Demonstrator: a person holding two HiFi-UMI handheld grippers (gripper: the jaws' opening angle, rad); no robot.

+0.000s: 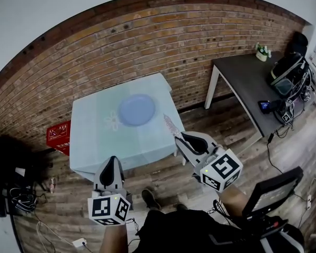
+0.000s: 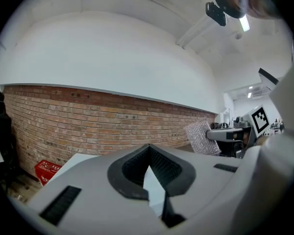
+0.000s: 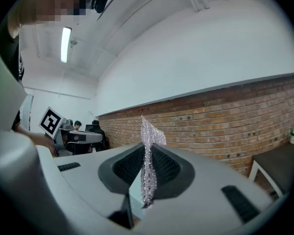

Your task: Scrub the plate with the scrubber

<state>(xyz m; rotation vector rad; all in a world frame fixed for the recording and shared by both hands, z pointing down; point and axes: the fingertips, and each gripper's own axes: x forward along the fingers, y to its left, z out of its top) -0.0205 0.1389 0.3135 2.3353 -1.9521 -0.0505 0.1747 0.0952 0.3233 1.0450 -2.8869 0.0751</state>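
Nearest the person, the left gripper (image 1: 112, 161) is hanging closed and empty, while the right gripper (image 1: 181, 137) is pinching a silvery mesh scrubber (image 1: 169, 124). Farther and leftward of that scrubber, the round pale-blue plate (image 1: 137, 109) is lying on the light-blue clothed table (image 1: 89, 136), seemingly nearer the right gripper.
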